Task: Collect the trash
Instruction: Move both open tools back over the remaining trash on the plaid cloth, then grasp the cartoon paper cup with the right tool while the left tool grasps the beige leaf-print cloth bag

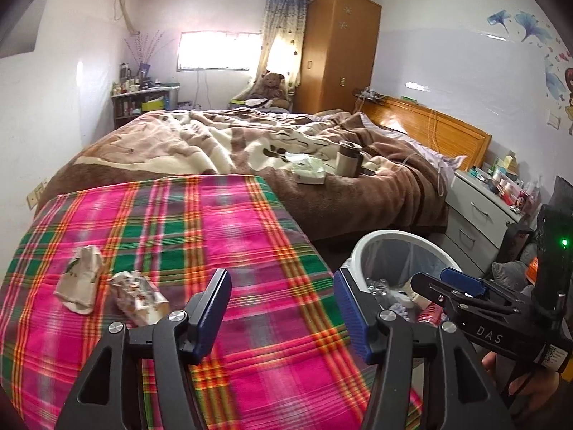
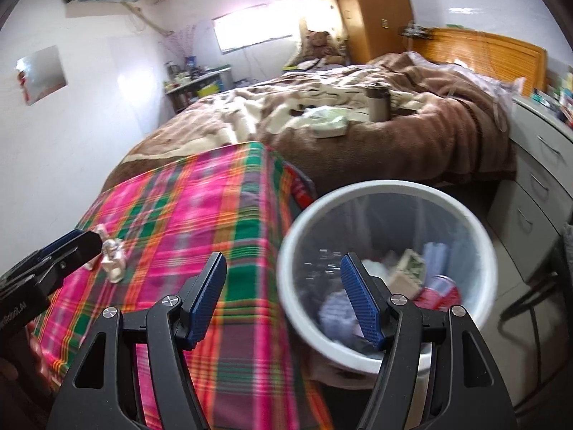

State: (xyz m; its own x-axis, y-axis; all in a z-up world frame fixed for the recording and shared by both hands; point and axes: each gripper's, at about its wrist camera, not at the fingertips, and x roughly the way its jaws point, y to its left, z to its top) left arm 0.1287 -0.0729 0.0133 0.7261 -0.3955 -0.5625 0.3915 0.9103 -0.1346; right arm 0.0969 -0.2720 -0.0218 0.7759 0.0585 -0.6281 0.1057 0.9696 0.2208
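Plaid-covered worktop (image 1: pixel 200 236) is filling the foreground, brown-blanketed bed (image 1: pixel 250 150) sitting behind it. White trash bin (image 2: pixel 388 193) is standing on the floor just beside the worktop's right edge, already holding a red can (image 2: pixel 438 290) and mixed scraps. Two pieces of trash are lying on the cloth at left, touching or nearly so: a crumpled paper bag (image 1: pixel 80 279) and a crushed foil wrapper (image 1: pixel 138 295). Left gripper (image 1: pixel 283 308) is hanging over the cloth, fingers standing wide with nothing between them, trash well off to its left. Right gripper (image 2: pixel 284 297) is straddling the worktop edge and bin rim, fingers wide and empty too.

Risks, judging from here: both frames are smearing, so a fast reach could overshoot; wrapper and bag lying so close, fingers could pinch both or nudge one away; thin cloth could be bunching into the fingers; a low swing could be knocking the bin rim
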